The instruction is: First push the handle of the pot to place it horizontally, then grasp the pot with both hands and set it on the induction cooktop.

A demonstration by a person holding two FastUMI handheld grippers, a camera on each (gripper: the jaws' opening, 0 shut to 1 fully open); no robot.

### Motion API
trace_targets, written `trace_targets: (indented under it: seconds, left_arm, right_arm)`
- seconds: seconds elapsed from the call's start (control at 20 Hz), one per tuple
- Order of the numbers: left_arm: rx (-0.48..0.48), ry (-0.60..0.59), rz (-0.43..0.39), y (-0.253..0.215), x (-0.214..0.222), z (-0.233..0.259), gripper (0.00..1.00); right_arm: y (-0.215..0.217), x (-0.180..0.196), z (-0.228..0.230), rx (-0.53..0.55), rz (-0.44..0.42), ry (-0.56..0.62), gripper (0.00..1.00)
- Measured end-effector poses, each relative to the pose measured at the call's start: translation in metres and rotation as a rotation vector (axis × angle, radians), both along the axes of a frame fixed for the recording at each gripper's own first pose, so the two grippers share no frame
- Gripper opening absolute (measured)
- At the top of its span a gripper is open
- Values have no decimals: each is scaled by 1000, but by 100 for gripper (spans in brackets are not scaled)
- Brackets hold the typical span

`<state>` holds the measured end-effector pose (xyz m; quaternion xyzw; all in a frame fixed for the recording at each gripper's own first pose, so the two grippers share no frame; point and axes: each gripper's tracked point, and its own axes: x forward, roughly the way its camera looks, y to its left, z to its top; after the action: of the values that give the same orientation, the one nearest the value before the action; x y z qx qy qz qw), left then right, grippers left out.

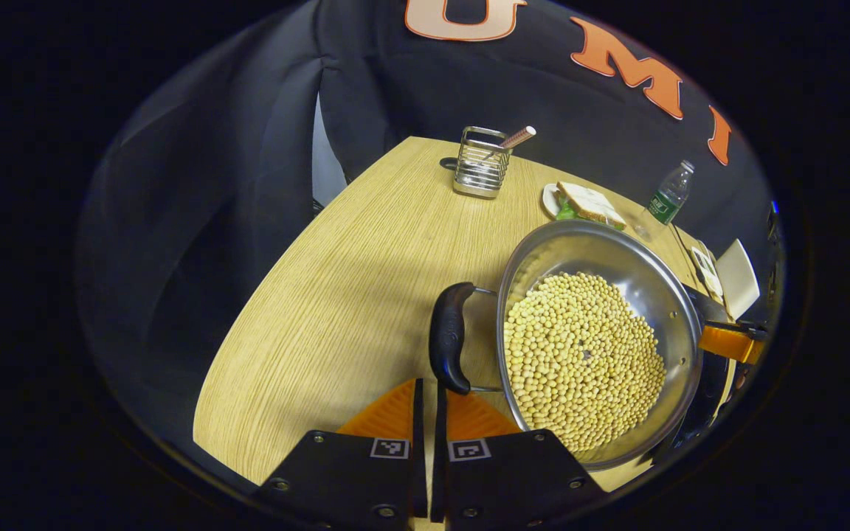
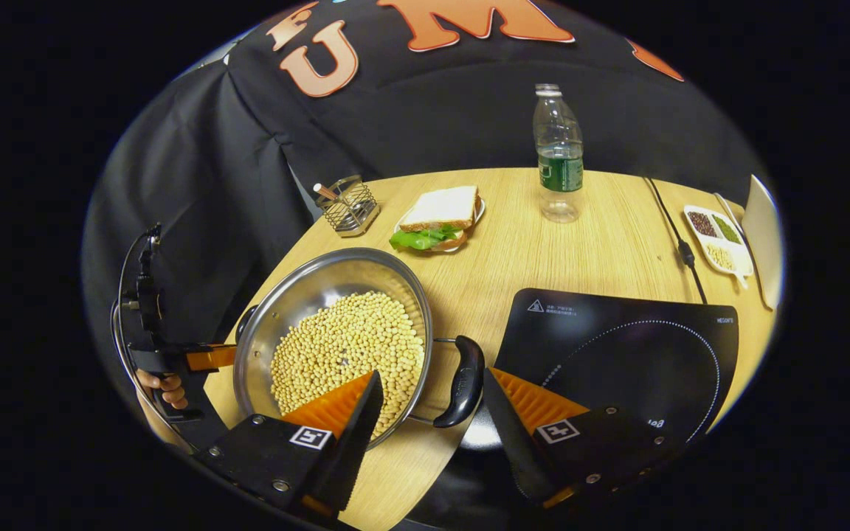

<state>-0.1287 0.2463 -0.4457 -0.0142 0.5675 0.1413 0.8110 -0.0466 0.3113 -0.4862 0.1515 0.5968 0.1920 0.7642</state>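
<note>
The pot (image 1: pixel 595 346) sits on the wooden table (image 1: pixel 351 295), a wide steel pan holding a heap of pale beans (image 1: pixel 580 354). In the right gripper view the pot (image 2: pixel 333 332) rests near the table's left edge, just beside the cooktop (image 2: pixel 631 354) but not on it; the beans (image 2: pixel 347 350) cover most of its bottom.

In the left gripper view the left gripper (image 1: pixel 429 413) has its fingers drawn together with only a thin slit between them, and nothing is held. It sits just short of the pot's left handle (image 1: pixel 448 335), a black grip on wire arms that lies level with the rim. Whether the fingertips touch the handle is hard to tell from here.

In the right gripper view the right gripper (image 2: pixel 429 391) stands wide apart, its fingers on either side of the right handle (image 2: pixel 462 380). One finger reaches over the rim above the beans, the other lies toward the cooktop. Neither presses on the handle. Farther off at the left of that view, the left gripper (image 2: pixel 211 358) and the hand (image 2: pixel 163 387) holding it show beyond the pot's far side.

Toward the back of the table stand a wire holder (image 2: pixel 350 205), a sandwich (image 2: pixel 436 217) on a plate, and a bottle (image 2: pixel 559 155). A cable (image 2: pixel 672 232) runs to the cooktop, and a divided dish (image 2: pixel 716 240) lies at the right.
</note>
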Motion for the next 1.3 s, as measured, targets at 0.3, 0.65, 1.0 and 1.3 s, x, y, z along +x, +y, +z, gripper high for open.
trace_targets:
  seconds: [0.3, 0.65, 1.0, 1.3]
  left_arm:
    - [29, -11, -64, -3, 1, 19, 4]
    - [55, -135, -176, -23, 38, 75, 36]
    - [70, -105, -201, -21, 61, 31, 77]
    - [47, -61, -153, -14, 52, 2, 77]
  right_arm:
    - [1, -3, -9, -22, 7, 13, 80]
    - [3, -1, -16, -125, 24, -21, 80]
    - [4, 7, -22, -158, 22, -43, 80]
    - [3, 13, -26, -200, 40, -59, 80]
